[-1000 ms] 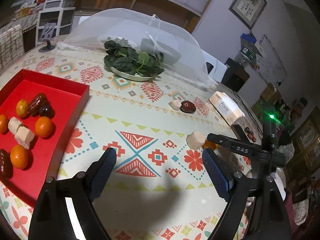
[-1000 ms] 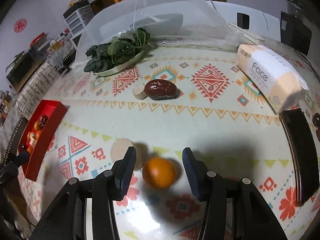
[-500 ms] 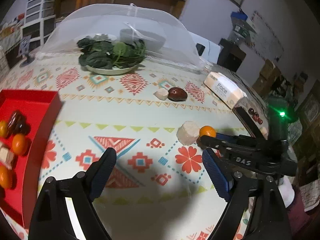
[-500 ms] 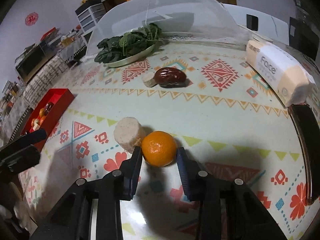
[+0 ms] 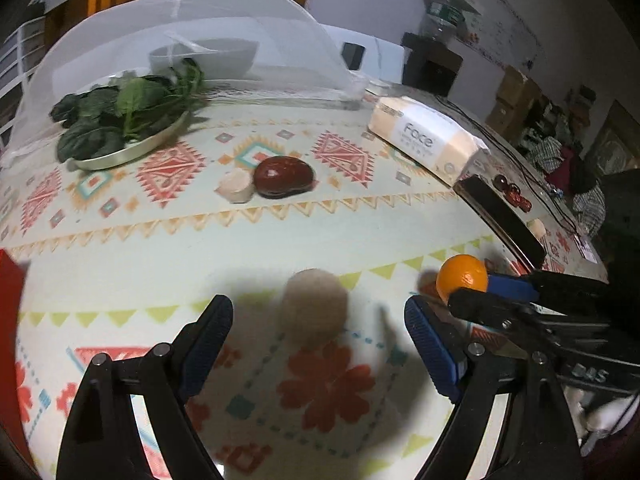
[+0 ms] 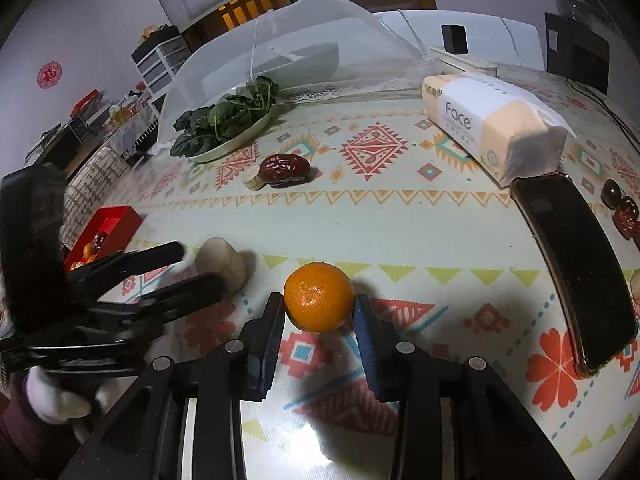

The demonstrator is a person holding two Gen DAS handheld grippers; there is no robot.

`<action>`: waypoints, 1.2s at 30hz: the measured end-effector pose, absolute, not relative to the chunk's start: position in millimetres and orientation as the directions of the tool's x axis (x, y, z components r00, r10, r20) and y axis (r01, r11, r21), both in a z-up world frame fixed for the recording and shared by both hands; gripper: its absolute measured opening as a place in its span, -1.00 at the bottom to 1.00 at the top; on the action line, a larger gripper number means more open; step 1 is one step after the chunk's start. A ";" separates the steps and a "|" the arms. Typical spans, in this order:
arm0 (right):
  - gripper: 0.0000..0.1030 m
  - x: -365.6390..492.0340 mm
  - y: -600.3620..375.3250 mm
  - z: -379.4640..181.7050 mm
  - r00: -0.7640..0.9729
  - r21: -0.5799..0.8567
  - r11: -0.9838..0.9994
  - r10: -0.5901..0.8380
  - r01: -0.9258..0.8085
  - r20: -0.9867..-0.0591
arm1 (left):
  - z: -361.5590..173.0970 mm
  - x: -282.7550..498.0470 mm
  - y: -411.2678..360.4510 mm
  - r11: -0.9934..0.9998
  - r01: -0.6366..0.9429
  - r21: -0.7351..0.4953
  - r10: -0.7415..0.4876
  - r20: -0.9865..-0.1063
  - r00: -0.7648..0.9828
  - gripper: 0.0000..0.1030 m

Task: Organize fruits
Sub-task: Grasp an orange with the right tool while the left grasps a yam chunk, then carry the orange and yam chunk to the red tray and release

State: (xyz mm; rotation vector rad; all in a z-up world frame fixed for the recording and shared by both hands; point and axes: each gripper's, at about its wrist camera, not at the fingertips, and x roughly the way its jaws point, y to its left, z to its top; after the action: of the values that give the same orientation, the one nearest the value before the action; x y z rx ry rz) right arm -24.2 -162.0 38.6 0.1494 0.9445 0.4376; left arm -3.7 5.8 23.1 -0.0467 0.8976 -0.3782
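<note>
Left view: left claw (image 5: 318,344) wide open, empty, pale round chunk (image 5: 314,306) at 12 between its fingers. Right view: right claw (image 6: 318,320) clamped on orange (image 6: 319,297); red tray (image 6: 105,226) at 10 on tabletop (image 6: 400,232). Grasp step; next, probably lift and carry to tray.
</note>
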 end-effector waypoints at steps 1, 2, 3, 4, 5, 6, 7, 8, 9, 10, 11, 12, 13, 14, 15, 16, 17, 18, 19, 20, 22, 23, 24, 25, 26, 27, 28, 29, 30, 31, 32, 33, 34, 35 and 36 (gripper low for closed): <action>-0.26 -25.3 -162.1 40.0 0.508 0.314 0.902 0.428 -0.298 -0.748 | 20.8 -3.0 2.4 0.936 0.304 -0.179 -0.328 -0.760 0.561 0.69; -0.26 -26.8 -162.4 41.8 0.509 0.317 0.900 0.431 -0.299 -0.745 | 18.9 -2.7 0.0 0.938 0.304 -0.165 -0.317 -0.765 0.561 0.65; -0.26 -28.4 -162.1 43.9 0.511 0.320 0.899 0.435 -0.301 -0.742 | 16.6 -2.9 -2.7 0.938 0.310 -0.154 -0.311 -0.769 0.558 0.40; -0.26 -29.6 -161.8 45.5 0.512 0.320 0.898 0.436 -0.303 -0.740 | 14.6 -2.6 -4.6 0.938 0.314 -0.145 -0.305 -0.776 0.553 -0.04; -0.25 -31.3 -160.5 47.8 0.515 0.317 0.898 0.436 -0.305 -0.738 | 12.5 -2.0 -5.8 0.942 0.310 -0.126 -0.285 -0.785 0.549 -0.19; -0.25 -32.7 -159.3 49.9 0.517 0.315 0.898 0.436 -0.307 -0.737 | 13.4 -2.7 -6.0 0.944 0.311 -0.111 -0.277 -0.781 0.560 -0.31; -0.25 -33.9 -157.4 52.0 0.519 0.313 0.898 0.435 -0.309 -0.736 | 13.4 -2.8 -4.5 0.942 0.312 -0.120 -0.284 -0.782 0.555 -0.31; -0.25 -35.3 -155.2 54.3 0.521 0.311 0.898 0.434 -0.310 -0.735 | 14.1 -4.1 -1.9 0.944 0.306 -0.126 -0.285 -0.780 0.556 -0.31; -0.25 -36.8 -153.3 56.9 0.524 0.308 0.899 0.433 -0.312 -0.734 | 16.3 -6.9 2.0 0.947 0.296 -0.126 -0.280 -0.774 0.567 -0.31; -0.25 -38.6 -150.8 59.9 0.527 0.304 0.899 0.432 -0.314 -0.732 | 19.4 -9.9 7.0 0.948 0.288 -0.135 -0.284 -0.767 0.576 -0.31; -0.25 -40.2 -148.2 63.5 0.530 0.300 0.899 0.431 -0.318 -0.730 | 22.9 -12.6 11.8 0.947 0.283 -0.153 -0.296 -0.759 0.580 -0.31; -0.25 -41.9 -145.6 67.2 0.534 0.296 0.899 0.431 -0.322 -0.727 | 28.2 -17.0 19.6 0.946 0.272 -0.175 -0.307 -0.748 0.588 -0.31; -0.25 -44.5 -141.7 73.4 0.541 0.291 0.899 0.430 -0.326 -0.723 | 34.9 -22.5 27.4 0.946 0.260 -0.191 -0.314 -0.736 0.599 -0.31; -0.25 -46.7 -139.0 77.8 0.547 0.286 0.900 0.429 -0.329 -0.719 | 42.6 -28.6 35.7 0.945 0.253 -0.208 -0.323 -0.723 0.611 -0.31; -0.25 -48.8 -135.4 84.2 0.555 0.279 0.900 0.428 -0.335 -0.713 | 54.2 -37.8 47.7 0.940 0.247 -0.235 -0.339 -0.702 0.626 -0.31; -0.25 -51.3 -131.4 93.0 0.565 0.273 0.899 0.430 -0.343 -0.704 | 66.5 -47.1 60.5 0.935 0.240 -0.262 -0.356 -0.681 0.641 -0.31; -0.25 -53.5 -126.9 103.7 0.575 0.270 0.896 0.435 -0.353 -0.693 | 76.0 -53.5 69.1 0.930 0.236 -0.282 -0.367 -0.664 0.651 -0.31; -0.26 -55.6 -122.7 114.2 0.584 0.271 0.892 0.444 -0.363 -0.680 | 92.1 -64.3 84.5 0.920 0.234 -0.314 -0.387 -0.634 0.669 -0.31; -0.26 -58.5 -116.5 129.7 0.594 0.273 0.884 0.459 -0.380 -0.660 | 105.1 -73.1 95.5 0.914 0.233 -0.331 -0.396 -0.610 0.686 -0.31; -0.26 -61.1 -110.8 143.2 0.603 0.275 0.877 0.473 -0.395 -0.643 | 124.1 -86.1 112.8 0.910 0.231 -0.345 -0.400 -0.576 0.713 -0.31; -0.26 -65.7 -96.5 171.7 0.615 0.279 0.859 0.505 -0.430 -0.606 | 150.9 -104.7 138.0 0.905 0.228 -0.360 -0.399 -0.529 0.749 -0.31; -0.26 -67.9 -89.1 184.4 0.619 0.280 0.850 0.519 -0.446 -0.590 | 165.0 -114.5 151.3 0.902 0.228 -0.367 -0.398 -0.501 0.769 -0.31; -0.26 -69.8 -81.8 198.6 0.623 0.280 0.841 0.534 -0.463 -0.571 | 181.6 -125.8 167.5 0.903 0.220 -0.369 -0.386 -0.471 0.793 -0.31; -0.26 -71.7 -71.6 215.9 0.630 0.280 0.830 0.551 -0.483 -0.548 | 193.1 -133.1 179.8 0.906 0.211 -0.367 -0.372 -0.452 0.811 -0.31; -0.26 -74.0 -63.2 231.2 0.633 0.281 0.818 0.568 -0.501 -0.525 | 206.5 -140.1 194.2 0.910 0.198 -0.365 -0.354 -0.432 0.830 -0.31; -0.26 -76.7 -54.3 246.5 0.636 0.281 0.806 0.586 -0.521 -0.501 | 220.7 -147.1 211.3 0.915 0.181 -0.360 -0.330 -0.412 0.849 -0.31; -0.26 -80.9 -43.2 264.5 0.641 0.276 0.793 0.604 -0.544 -0.474 | 230.8 -151.2 225.1 0.920 0.164 -0.356 -0.308 -0.399 0.864 -0.31; -0.26 -84.6 -31.4 283.6 0.644 0.267 0.779 0.621 -0.567 -0.446 | 241.6 -155.1 240.8 0.926 0.141 -0.350 -0.280 -0.387 0.878 -0.31; -0.26 -87.3 -23.7 296.2 0.645 0.262 0.769 0.634 -0.583 -0.427 | 254.1 -158.6 258.9 0.935 0.109 -0.338 -0.241 -0.379 0.894 -0.31; -0.26 -89.4 -13.3 313.5 0.646 0.253 0.757 0.649 -0.602 -0.402 | 263.7 -159.5 273.0 0.942 0.084 -0.326 -0.209 -0.372 0.905 -0.31; -0.26 -90.8 -2.6 331.5 0.649 0.244 0.746 0.662 -0.620 -0.376 | 273.5 -160.7 287.7 0.951 0.050 -0.306 -0.166 -0.365 0.916 -0.31; -0.25 -90.7 7.9 348.4 0.650 0.236 0.736 0.673 -0.634 -0.354 | 283.1 -159.0 302.1 0.960 0.009 -0.279 -0.115 -0.366 0.923 -0.31; -0.25 -90.5 16.5 361.2 0.650 0.231 0.729 0.681 -0.644 -0.338 | 289.1 -156.5 313.6 0.966 -0.023 -0.258 -0.077 -0.371 0.925 -0.31; -0.26 -88.7 27.3 375.1 0.649 0.225 0.722 0.688 -0.654 -0.323 | 294.4 -151.3 328.5 0.969 -0.061 -0.237 -0.035 -0.380 0.924 -0.31; -0.25 -85.4 38.3 386.6 0.646 0.226 0.715 0.697 -0.662 -0.312 | 296.4 -147.3 338.8 0.970 -0.088 -0.227 -0.007 -0.386 0.923 -0.31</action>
State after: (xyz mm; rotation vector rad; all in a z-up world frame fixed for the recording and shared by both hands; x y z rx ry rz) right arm -85.4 38.3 386.6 0.0940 0.3942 0.7743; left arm -147.3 338.8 296.4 -0.2441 0.3949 0.0420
